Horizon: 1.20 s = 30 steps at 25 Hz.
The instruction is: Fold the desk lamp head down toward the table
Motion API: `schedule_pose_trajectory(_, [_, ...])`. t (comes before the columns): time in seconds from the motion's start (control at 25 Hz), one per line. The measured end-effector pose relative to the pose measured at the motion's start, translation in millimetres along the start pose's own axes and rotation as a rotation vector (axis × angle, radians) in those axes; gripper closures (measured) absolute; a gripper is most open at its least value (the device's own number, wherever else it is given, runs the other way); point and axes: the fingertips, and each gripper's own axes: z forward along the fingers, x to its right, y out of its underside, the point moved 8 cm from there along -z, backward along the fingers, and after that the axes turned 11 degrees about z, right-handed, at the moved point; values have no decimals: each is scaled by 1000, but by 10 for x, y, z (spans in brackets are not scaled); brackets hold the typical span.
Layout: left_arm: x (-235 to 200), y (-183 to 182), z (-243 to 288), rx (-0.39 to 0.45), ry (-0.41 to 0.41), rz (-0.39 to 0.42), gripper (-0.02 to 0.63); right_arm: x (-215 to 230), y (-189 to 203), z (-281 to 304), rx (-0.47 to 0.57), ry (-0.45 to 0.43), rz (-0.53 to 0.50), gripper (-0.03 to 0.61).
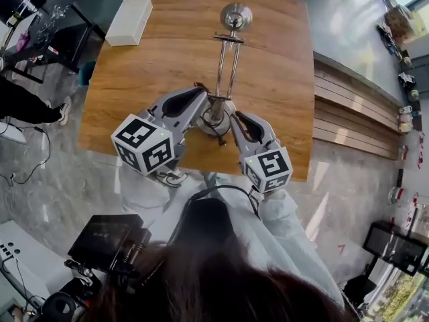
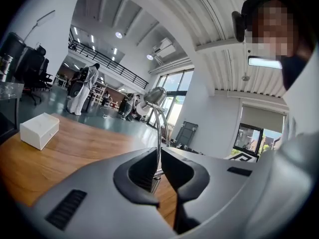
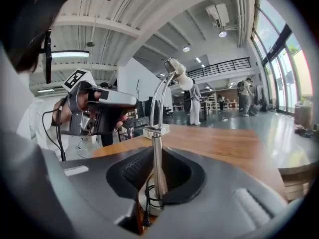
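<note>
Both point nearly level: left gripper (image 1: 206, 104), jaws clenched; right gripper (image 1: 236, 119), jaws released around lamp post (image 3: 156, 156).

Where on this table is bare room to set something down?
Bare wood: between white box and left gripper, left of the lamp; also the table's right side. Crowded: near edge, with right gripper and left flanking the lamp's base.

No legible txt or nos.
</note>
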Motion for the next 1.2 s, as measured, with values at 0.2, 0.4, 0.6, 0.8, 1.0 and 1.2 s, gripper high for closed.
schedule_pose_trajectory(0.2, [-152,-62,172,1,49,-6,524,154,-10,161,-27,-148,-23,475])
schedule_pose_trajectory(0.4, [-159,-139,439,-20,195,-10,451,261,12,273,-54,-278,-24,419])
schedule_pose_trajectory(0.6, [-221,-156,620,-60,368,-31,445,271,1,449,-85,-358,-70,411])
schedule_pose_trajectory(0.8, [-229,-234,742,-40,506,-65,445,300,-45,527,-63,-402,-42,427])
schedule_pose_trajectory(1.0, [-230,-248,804,-58,595,-46,535,325,-52,526,-65,-404,-43,468])
schedule_pose_trajectory(1.2, [-203,-256,821,-65,644,-57,569,328,-52,512,-76,-405,-47,468])
